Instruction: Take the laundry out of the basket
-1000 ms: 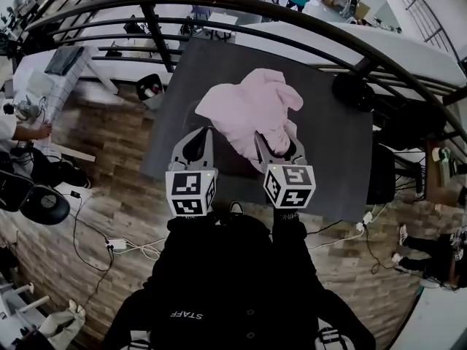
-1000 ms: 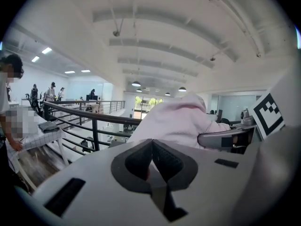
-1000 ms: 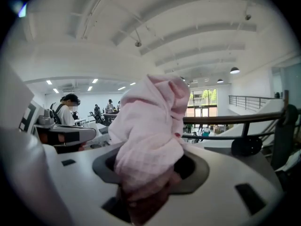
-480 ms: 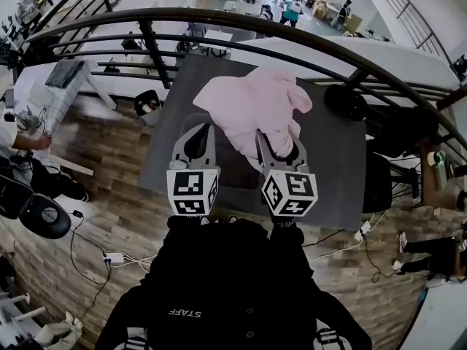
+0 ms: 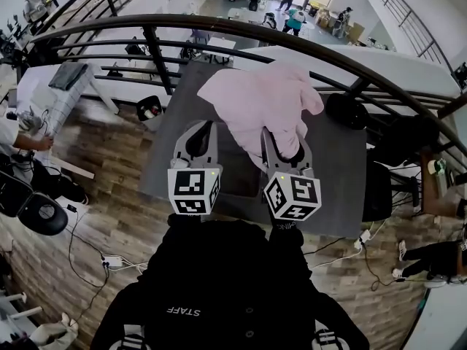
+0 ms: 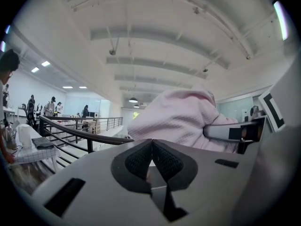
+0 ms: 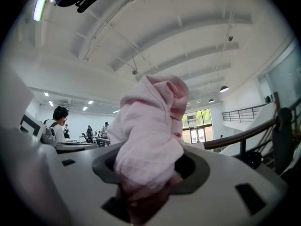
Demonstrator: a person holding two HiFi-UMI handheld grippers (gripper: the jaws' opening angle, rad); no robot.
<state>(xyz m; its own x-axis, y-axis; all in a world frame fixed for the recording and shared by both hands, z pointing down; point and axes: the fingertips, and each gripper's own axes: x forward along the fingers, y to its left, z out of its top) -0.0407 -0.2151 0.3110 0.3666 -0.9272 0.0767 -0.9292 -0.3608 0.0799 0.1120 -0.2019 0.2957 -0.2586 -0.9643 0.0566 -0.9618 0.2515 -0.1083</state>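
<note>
The laundry is a pale pink garment (image 5: 263, 104), bunched and held up over the dark grey table (image 5: 337, 168). My right gripper (image 5: 283, 143) is shut on its lower part; in the right gripper view the pink cloth (image 7: 149, 126) fills the space between the jaws and rises above them. My left gripper (image 5: 198, 134) hangs beside it on the left, shut with nothing in it; its pads (image 6: 141, 158) meet at the tip. The left gripper view shows the pink garment (image 6: 181, 119) just beyond the jaws. No basket shows in any view.
A curved black railing (image 5: 219, 26) runs across behind the table. A round black object (image 5: 346, 111) sits at the table's right rear. Black chairs (image 5: 42, 214) stand at the left on the wood floor (image 5: 109, 195), with cables (image 5: 109, 257) lying near them.
The pink garment has moved farther away and a little right, carried by the right gripper. The left gripper has kept its place beside it, still shut.
</note>
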